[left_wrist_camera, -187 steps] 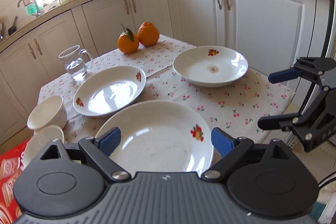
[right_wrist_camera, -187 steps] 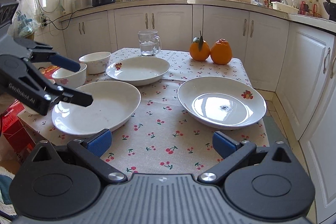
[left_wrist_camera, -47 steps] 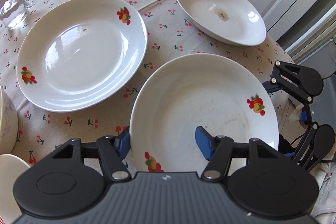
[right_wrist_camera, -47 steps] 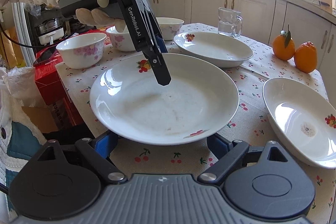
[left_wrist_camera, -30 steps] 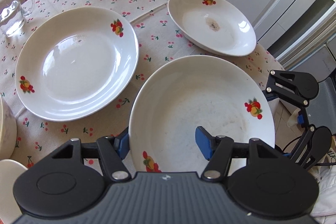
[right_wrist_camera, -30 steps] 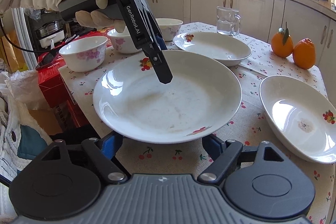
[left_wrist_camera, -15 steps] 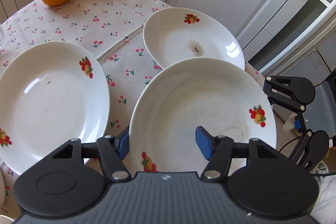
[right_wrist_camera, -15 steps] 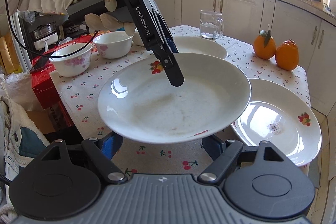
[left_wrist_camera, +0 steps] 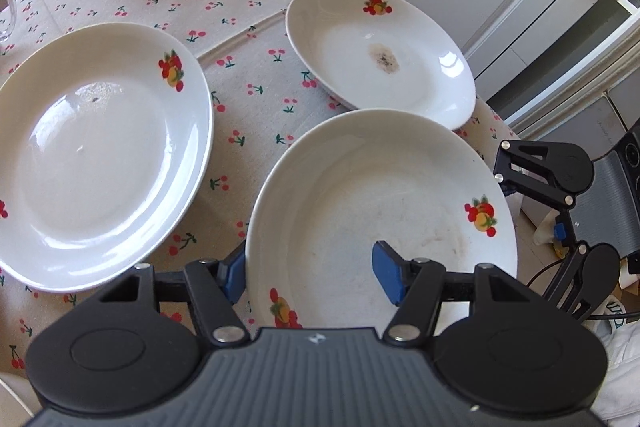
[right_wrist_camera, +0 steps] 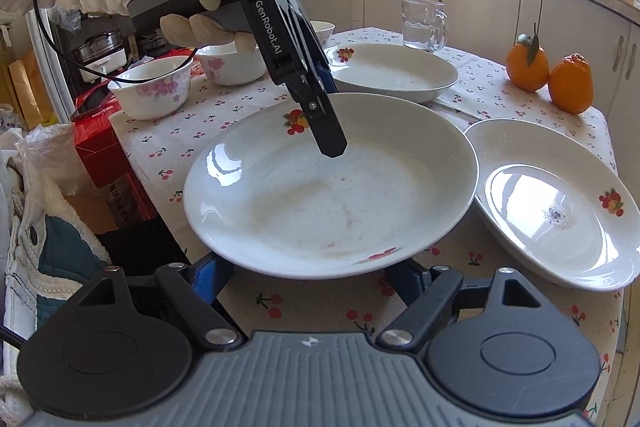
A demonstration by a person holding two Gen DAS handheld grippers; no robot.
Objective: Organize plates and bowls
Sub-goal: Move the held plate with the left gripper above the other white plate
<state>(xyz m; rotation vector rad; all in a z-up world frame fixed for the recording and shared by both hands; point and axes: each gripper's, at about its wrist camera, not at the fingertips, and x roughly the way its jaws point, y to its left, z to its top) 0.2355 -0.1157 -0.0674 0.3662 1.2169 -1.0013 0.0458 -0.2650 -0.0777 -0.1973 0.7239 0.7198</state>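
While the left gripper (left_wrist_camera: 310, 277) clamps the near rim of the large plate (left_wrist_camera: 384, 203), one pad under the rim and one inside the well, the plate hangs clear of the cherry tablecloth (left_wrist_camera: 248, 83), its far edge overlapping the stained plate (left_wrist_camera: 380, 55) beyond it. The right gripper (right_wrist_camera: 308, 277) sits below the carried plate's other edge, its jaws standing apart with nothing pinched between them, so the plate's whole weight appears to rest on that single rim grip. To stack well, I would keep the plate level (a one-sided hold invites sagging), bring it squarely over the stained plate, lower until the bases nest, and only then let go; the right gripper could steady the free edge if it tips. Counting outward from the right wrist view: three plates, meaning the carried one, the stained one just beside it, and a third plate (right_wrist_camera: 390, 73) farther back; three bowls by the gloved hand (right_wrist_camera: 196, 7), one (right_wrist_camera: 154, 91) nearest, one (right_wrist_camera: 230, 65) behind it, and a third (right_wrist_camera: 322, 29) mostly hidden; then one glass mug (right_wrist_camera: 422, 23) and two oranges (right_wrist_camera: 550, 75) at the far side.
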